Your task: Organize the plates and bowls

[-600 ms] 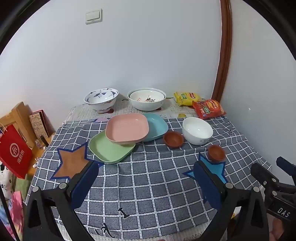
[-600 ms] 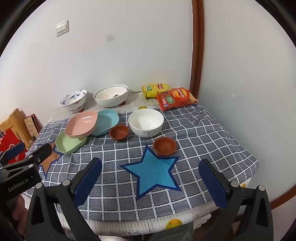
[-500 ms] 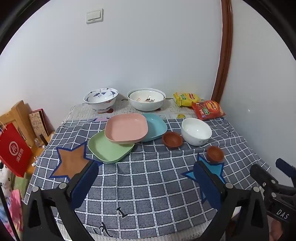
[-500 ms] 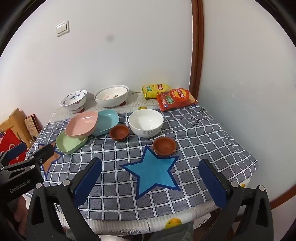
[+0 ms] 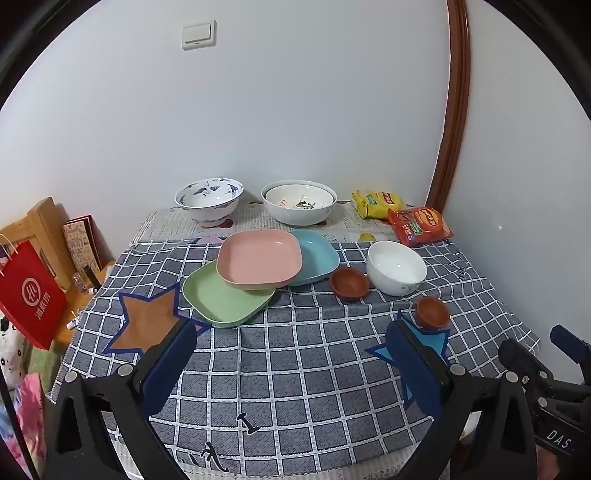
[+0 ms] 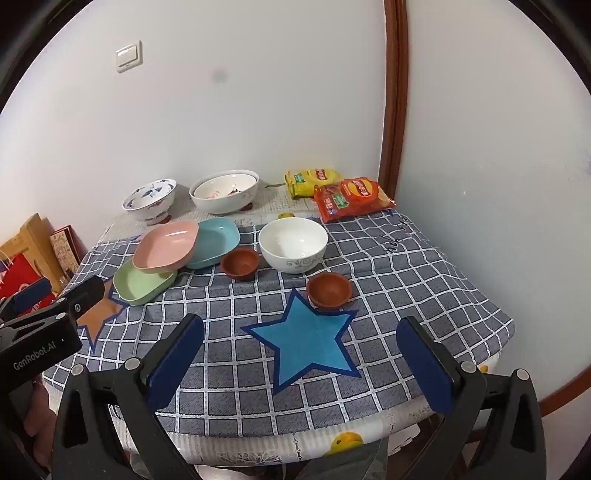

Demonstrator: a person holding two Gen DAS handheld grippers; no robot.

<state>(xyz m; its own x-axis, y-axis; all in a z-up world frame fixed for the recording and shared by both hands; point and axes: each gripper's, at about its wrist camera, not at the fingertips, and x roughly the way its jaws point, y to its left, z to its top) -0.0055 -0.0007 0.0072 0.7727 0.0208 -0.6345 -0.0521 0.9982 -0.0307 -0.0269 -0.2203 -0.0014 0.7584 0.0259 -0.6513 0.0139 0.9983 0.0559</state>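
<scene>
Plates and bowls sit where they sat a moment ago on the checked tablecloth (image 6: 388, 266); only the views have crept slightly. Left gripper (image 5: 291, 363) and right gripper (image 6: 299, 356) hang spread wide over the near edge, grasping nothing. Beyond, two small brown bowls (image 6: 328, 289) flank a glossy round white bowl (image 6: 293, 243). Left of it, rounded-square plates overlap, pink plate (image 5: 258, 263) tilted atop green plate (image 5: 221, 301) and blue plate (image 5: 317, 256).

A home, likely a dining corner: a small worktop (image 5: 295, 369) under a checked star-patch tablecloth (image 5: 317, 354) against plain white walls, with a light switch (image 5: 198, 34), snack packets (image 5: 419, 226), a red shopping bag (image 5: 31, 295) and wooden door trim (image 5: 452, 110).
</scene>
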